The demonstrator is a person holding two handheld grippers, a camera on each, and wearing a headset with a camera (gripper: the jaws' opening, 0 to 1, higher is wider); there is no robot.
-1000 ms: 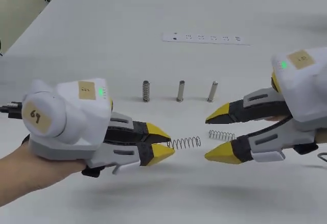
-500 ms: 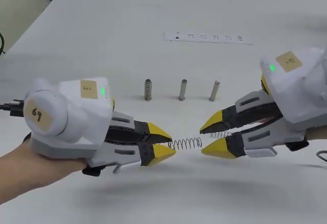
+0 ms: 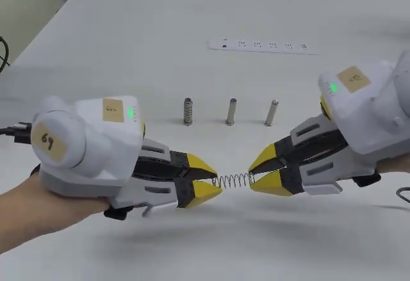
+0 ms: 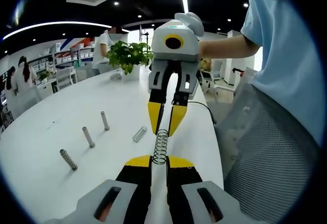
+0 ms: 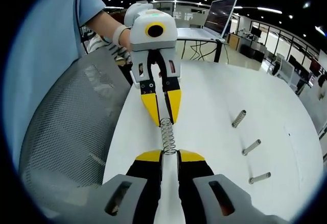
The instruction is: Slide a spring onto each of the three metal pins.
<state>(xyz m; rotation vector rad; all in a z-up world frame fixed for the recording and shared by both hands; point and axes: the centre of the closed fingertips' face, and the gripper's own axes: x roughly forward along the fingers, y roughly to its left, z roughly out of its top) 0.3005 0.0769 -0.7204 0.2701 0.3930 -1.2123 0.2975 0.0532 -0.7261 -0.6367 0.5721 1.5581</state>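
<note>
Head view: white table (image 3: 128, 38), power strip (image 3: 264, 46) beyond three upright pins, left pin (image 3: 188, 111) wearing a spring, middle pin (image 3: 232, 112) and right pin (image 3: 272, 112) bare; left gripper (image 3: 218, 180) and right gripper (image 3: 251, 177) each clamped on one end of held spring (image 3: 234, 180) just above tabletop; loose spring (image 4: 139, 133) lying near pins; open office, potted plant (image 4: 127, 54) behind.

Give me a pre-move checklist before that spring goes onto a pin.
1. Left gripper shut on spring: ok.
2. Right gripper shut on its other end: ok.
3. One end of it free to take a pin: not ok, both ends are clamped.
4. Middle pin bare, upright: ok.
5. Right pin bare, upright: ok.
6. Spare spring lying loose: ok.
</note>
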